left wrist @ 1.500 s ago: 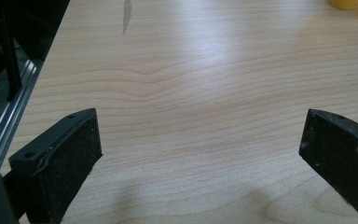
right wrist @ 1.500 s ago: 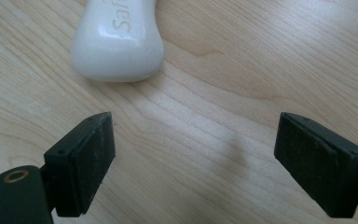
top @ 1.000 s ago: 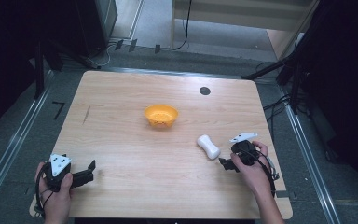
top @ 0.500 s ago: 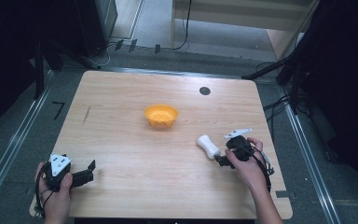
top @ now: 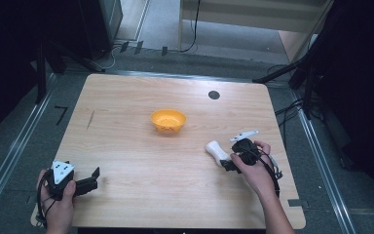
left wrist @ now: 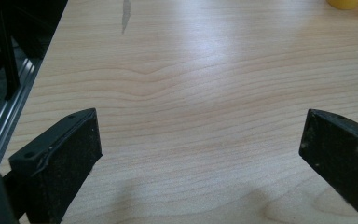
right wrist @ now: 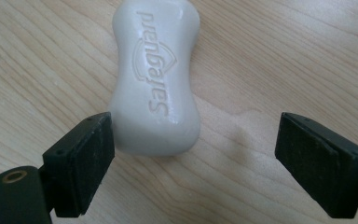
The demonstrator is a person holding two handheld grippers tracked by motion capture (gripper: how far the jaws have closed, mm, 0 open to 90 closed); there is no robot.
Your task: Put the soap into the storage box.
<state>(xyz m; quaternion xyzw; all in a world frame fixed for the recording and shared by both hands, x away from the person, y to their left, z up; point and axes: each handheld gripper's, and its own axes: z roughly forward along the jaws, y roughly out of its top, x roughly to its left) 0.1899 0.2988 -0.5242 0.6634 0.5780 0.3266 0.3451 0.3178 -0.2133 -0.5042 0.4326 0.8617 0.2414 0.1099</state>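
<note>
Near right of the table (top: 126, 146): white soap bar (right wrist: 156, 74) lies flat, well apart from the orange bowl (top: 168, 120) at centre.
Right gripper (right wrist: 193, 163): jaws wide open, soap's near end just beside the left jaw, not yet between them.
Left gripper (left wrist: 200, 154): jaws wide open over bare wood, near left.
Doing it well: likely centre the jaws across the soap's narrow waist, go lower, then close gently; it looks slippery.
</note>
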